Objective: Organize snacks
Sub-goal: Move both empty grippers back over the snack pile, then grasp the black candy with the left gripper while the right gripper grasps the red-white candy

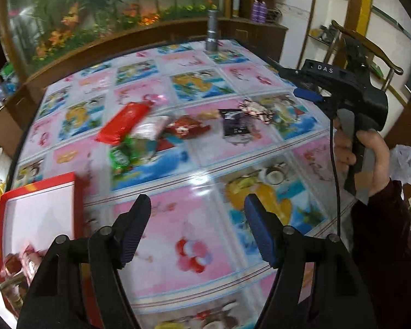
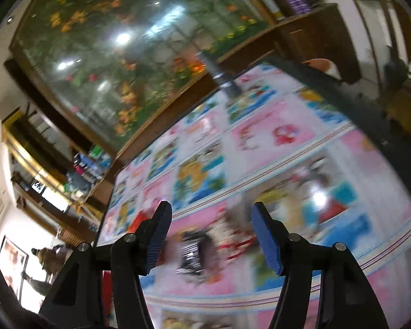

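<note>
Loose snacks lie mid-table: a long red pack [image 1: 122, 122], a green pack [image 1: 123, 155], a red pouch [image 1: 187, 128], a black packet [image 1: 235, 123] and a red-and-white wrapped sweet [image 1: 256, 109]. A red box [image 1: 41, 208] with a white inside sits at the left edge, a few wrapped snacks [image 1: 22, 263] in its near corner. My left gripper [image 1: 197, 230] hangs open over bare tablecloth, nothing between its fingers. My right gripper [image 1: 301, 85], held by a hand [image 1: 370, 161], is at the right. In the blurred right wrist view that gripper [image 2: 209, 240] is open above the black packet [image 2: 191, 255].
The round table [image 1: 178, 181] has a glossy cartoon-print cover. A grey cylinder [image 1: 212, 31] stands at its far edge. A flower-scene panel [image 1: 96, 8] in a wooden frame runs behind, with shelves [image 1: 323, 30] at the right.
</note>
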`<state>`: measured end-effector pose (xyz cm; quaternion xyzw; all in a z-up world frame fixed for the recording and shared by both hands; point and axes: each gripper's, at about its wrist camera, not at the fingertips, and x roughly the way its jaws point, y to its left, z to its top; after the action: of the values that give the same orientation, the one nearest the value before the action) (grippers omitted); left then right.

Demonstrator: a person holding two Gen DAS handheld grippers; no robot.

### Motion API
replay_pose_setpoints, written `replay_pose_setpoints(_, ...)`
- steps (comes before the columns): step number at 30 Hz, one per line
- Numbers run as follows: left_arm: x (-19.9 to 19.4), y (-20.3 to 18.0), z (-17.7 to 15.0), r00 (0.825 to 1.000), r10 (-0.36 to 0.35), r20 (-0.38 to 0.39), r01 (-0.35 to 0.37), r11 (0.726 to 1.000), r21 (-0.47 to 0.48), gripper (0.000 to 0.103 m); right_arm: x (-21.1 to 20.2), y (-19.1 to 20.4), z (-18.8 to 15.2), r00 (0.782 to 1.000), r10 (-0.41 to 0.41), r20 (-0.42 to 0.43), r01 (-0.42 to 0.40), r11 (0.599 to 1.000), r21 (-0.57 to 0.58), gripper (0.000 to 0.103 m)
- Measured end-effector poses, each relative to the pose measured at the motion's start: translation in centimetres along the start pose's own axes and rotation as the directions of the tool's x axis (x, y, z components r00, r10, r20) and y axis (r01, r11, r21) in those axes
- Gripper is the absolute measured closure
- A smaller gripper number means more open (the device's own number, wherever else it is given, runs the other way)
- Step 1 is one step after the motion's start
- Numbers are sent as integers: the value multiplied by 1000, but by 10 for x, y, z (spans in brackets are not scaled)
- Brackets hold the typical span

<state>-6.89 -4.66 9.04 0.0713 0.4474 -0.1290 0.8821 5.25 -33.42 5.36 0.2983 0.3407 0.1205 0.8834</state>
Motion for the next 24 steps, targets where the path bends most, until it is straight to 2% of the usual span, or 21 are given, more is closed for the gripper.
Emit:
replay_pose_setpoints(4, 16, -9, 15, 1000, -7, -2, 7, 1000, 27, 33, 5, -27, 13, 999, -38, -34, 39, 999, 29, 39)
replay_pose_setpoints(7, 29, -5, 22, 1000, 5, -7, -5, 1000, 28, 33, 10, -44, 19, 997, -30, -64, 35, 997, 65, 39)
replay_pose_setpoints(10, 37, 3, 23, 999, 27, -21, -27, 999, 18, 33, 13, -47, 20, 996, -19, -89, 23, 998, 54, 39)
replay_pose_setpoints(19, 54, 9, 22, 998, 29, -47, -28, 1000, 14, 33, 35, -16, 2, 981, -59, -186, 42, 995, -95, 39)
replay_pose_setpoints(24, 60, 5, 21, 998, 24, -54, -22, 999, 25, 33, 41, 0, -6, 978, -44, -206, 13, 988, -153, 39)
